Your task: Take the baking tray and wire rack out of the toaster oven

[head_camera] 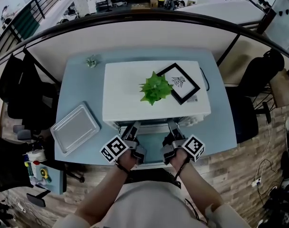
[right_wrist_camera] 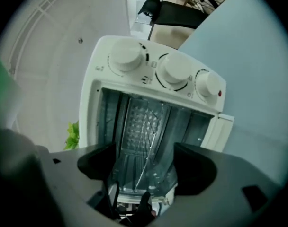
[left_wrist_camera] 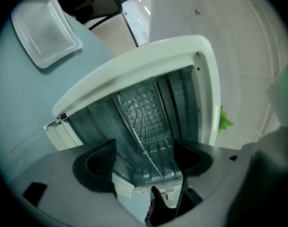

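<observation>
The toaster oven (right_wrist_camera: 94, 103) has a smooth, glossy white shell, likely painted metal, with 3 white plastic knobs (right_wrist_camera: 127, 56). Inside, the wire rack (left_wrist_camera: 143, 141) is thin bright metal against a dimpled, reflective back wall (right_wrist_camera: 139, 119). The baking tray (head_camera: 75, 127), near the left edge of the table (head_camera: 82, 84), looks matt silver metal. The table top is smooth and pale blue.

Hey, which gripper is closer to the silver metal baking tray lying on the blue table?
Left. The left gripper is at the white toaster oven's open front, to the right of the silver metal baking tray; the right gripper sits beyond it, further right.
</observation>
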Tool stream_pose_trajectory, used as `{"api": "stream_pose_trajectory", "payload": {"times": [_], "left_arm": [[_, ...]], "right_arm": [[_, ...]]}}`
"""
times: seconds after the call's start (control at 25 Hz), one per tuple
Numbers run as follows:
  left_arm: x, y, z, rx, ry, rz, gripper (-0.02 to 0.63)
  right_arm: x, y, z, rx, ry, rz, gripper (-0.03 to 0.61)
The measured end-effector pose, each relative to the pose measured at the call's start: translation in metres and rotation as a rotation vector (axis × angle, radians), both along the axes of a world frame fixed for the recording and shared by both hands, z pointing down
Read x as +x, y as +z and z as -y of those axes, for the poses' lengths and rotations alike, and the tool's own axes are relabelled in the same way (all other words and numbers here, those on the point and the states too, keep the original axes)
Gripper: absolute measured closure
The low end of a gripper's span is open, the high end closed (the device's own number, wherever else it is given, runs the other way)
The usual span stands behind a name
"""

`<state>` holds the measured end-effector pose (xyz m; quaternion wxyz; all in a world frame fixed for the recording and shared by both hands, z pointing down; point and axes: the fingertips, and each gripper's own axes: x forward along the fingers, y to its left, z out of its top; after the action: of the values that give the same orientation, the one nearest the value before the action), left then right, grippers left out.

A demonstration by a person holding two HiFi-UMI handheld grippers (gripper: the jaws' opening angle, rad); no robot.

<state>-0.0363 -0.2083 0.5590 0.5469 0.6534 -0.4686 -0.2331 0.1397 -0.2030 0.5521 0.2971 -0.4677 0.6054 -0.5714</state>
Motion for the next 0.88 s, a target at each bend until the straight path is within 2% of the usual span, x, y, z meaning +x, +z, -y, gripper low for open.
{"api": "stream_pose_trajectory", "payload": {"times": [0.36, 0.52, 0.72, 0.88], "left_arm": [[-0.020, 0.030, 0.025, 0.082, -0.109, -0.125, 0.282], [-0.023, 0.031, 0.037, 0.130, -0.129, -0.118, 0.282], [-0.023, 0.037, 0.051, 0.168, -0.171, -0.153, 0.303], [-0.020, 0.038, 0.062, 0.199, -0.189, -0.180, 0.334]], "right_arm": [[0.015, 0.038, 0.036, 0.028, 0.135, 0.096, 0.222], [0.018, 0.041, 0.052, 0.065, 0.140, 0.117, 0.265], [0.018, 0.048, 0.064, 0.077, 0.167, 0.126, 0.302], [0.019, 0.050, 0.073, 0.123, 0.179, 0.152, 0.344]]}}
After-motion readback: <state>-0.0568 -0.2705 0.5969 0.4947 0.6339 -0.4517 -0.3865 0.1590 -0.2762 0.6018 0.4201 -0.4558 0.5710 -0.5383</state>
